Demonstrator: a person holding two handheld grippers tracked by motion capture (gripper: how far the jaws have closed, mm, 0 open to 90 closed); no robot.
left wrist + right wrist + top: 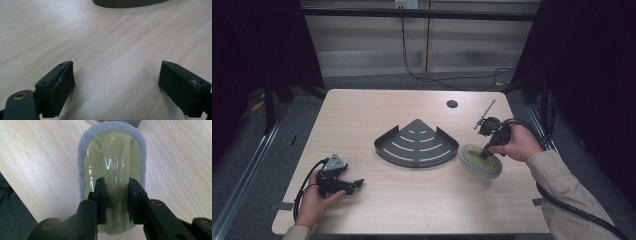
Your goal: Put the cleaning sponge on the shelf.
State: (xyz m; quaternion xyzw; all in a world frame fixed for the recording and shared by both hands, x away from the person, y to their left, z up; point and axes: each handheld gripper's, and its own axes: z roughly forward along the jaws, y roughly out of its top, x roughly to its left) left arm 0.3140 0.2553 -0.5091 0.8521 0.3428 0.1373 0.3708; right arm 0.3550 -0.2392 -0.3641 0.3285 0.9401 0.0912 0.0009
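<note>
An oval scrubbing sponge (112, 150) with a grey foam rim and a glossy yellow-green plastic top lies flat on the table, right of centre (474, 160). My right gripper (117, 195) comes down on it from above (486, 151), and its jaws are shut on the raised ridge handle along the sponge's middle. A dark grey fan-shaped corner shelf (416, 142) with slots sits at the table's centre, just left of the sponge. My left gripper (356, 184) rests low near the front left, open over bare wood (116, 85), with the shelf's edge (125, 3) far ahead.
The wooden table (377, 107) has a round cable hole (452, 104) at the back right. Its edge and the dark floor lie close to the sponge in the right gripper view (10, 205). A black cable (432, 77) runs over the floor behind the table.
</note>
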